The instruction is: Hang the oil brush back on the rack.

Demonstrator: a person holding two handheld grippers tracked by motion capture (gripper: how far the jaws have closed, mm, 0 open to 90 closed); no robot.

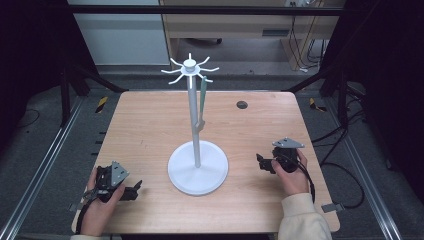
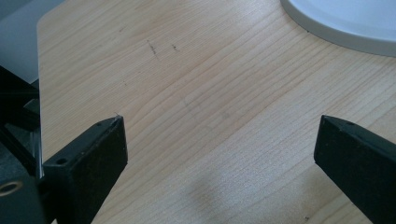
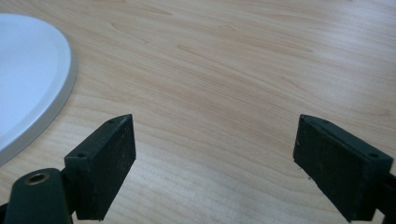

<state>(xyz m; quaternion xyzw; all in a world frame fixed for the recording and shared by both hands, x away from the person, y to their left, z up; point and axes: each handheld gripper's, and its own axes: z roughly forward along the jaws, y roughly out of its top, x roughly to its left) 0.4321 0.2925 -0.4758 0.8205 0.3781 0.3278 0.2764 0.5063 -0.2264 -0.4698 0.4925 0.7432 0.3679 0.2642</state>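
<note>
Wooden table (image 1: 150, 120), light grain, rounded corners. White stand (image 1: 197, 145) sits at centre: round flat base (image 1: 198, 172), thin upright pole (image 1: 194, 120), and a hub at the top with short curved prongs (image 1: 190, 69) fanning outward. A narrow green strip (image 1: 202, 102) hangs from one prong on the right side and runs down beside the pole; its lower end is a paler piece close to the pole. Can't tell what the strip is at this resolution.

Left gripper (image 1: 134, 189) is held in the person's left hand (image 1: 100, 200) near the front-left edge of the table, jaws pointing toward the base, apart from it. In the left gripper view its jaws are spread wide with bare wood between them, nothing held (image 2: 219, 149); rim of the white base (image 2: 345, 28) shows at top right.

Right gripper (image 1: 261, 162) is in the right hand (image 1: 292, 175), cream sleeve (image 1: 302, 217) behind it, at the right of the base, jaws aimed left at it, near but not touching. Right gripper view: jaws also wide open, empty, only table between them (image 3: 215, 158); base edge (image 3: 32, 84) at left.

Small dark round disc (image 1: 242, 104) is on the table at the far right, well apart from the stand. Could be an insert or a loose cap, can't tell.
</note>
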